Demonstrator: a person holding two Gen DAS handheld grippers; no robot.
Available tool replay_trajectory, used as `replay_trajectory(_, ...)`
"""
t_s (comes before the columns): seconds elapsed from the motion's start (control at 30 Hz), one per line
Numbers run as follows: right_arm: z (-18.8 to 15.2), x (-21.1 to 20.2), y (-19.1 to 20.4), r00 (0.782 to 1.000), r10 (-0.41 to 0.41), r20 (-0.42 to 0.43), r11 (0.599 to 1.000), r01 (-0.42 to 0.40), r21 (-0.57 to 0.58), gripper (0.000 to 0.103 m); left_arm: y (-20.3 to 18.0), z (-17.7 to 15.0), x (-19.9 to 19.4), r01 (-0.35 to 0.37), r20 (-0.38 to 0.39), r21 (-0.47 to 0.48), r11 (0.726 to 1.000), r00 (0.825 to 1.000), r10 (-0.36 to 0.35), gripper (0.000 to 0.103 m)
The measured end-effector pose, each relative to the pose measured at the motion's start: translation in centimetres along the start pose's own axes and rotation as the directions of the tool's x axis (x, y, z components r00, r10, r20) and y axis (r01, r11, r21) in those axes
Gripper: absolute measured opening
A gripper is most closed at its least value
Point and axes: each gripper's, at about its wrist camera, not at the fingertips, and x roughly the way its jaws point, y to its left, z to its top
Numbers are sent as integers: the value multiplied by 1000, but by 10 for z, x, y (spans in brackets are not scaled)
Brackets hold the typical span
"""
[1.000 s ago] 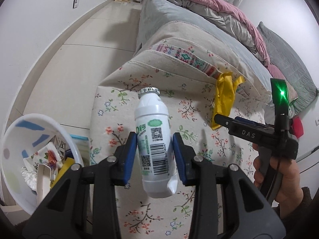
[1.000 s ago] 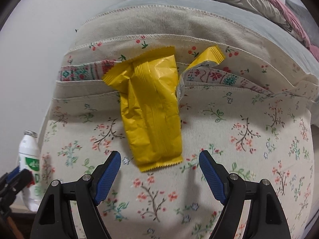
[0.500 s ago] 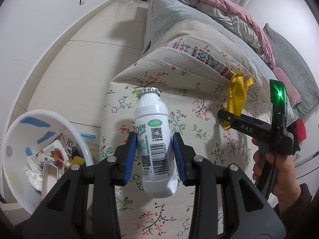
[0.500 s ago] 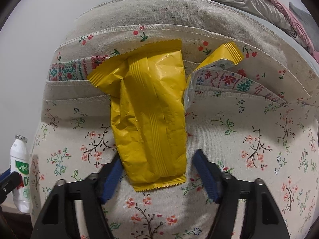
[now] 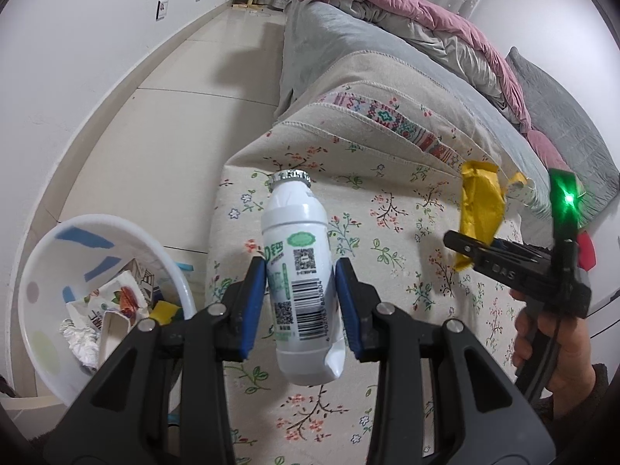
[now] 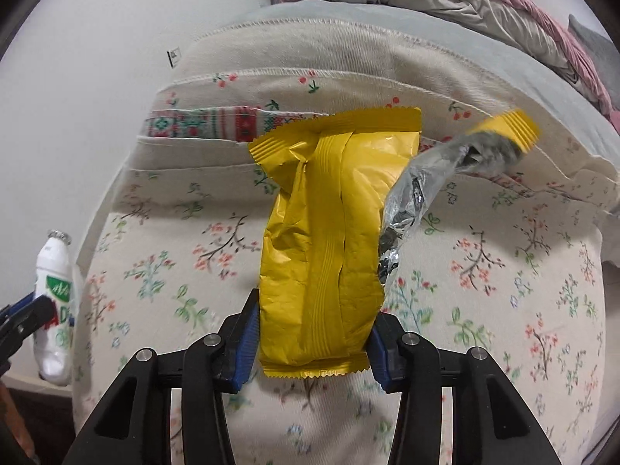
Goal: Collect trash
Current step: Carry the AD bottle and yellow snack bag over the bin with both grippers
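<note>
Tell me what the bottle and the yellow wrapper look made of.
Bottle: apparently thin white plastic, printed label; its base is dented. Wrapper: likely plastic-foil film, glossy yellow outside, silvery crinkled inside at the torn flap.

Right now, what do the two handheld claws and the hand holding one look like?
Both are black plastic with blue pads and silver pivot screws. The left claw and right claw match. In the left view, the right one's body bears white letters, a glowing green light, a red part and a thin black cable. The bare hand shows a dark fuzzy cuff.
</note>
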Motion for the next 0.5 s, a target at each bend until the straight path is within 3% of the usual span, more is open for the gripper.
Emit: replay_trajectory(0.5,-38,-57,14,996,85,4,996,-85,-23,49,4,-15,-13,-13,10,30,999,1000,12,39)
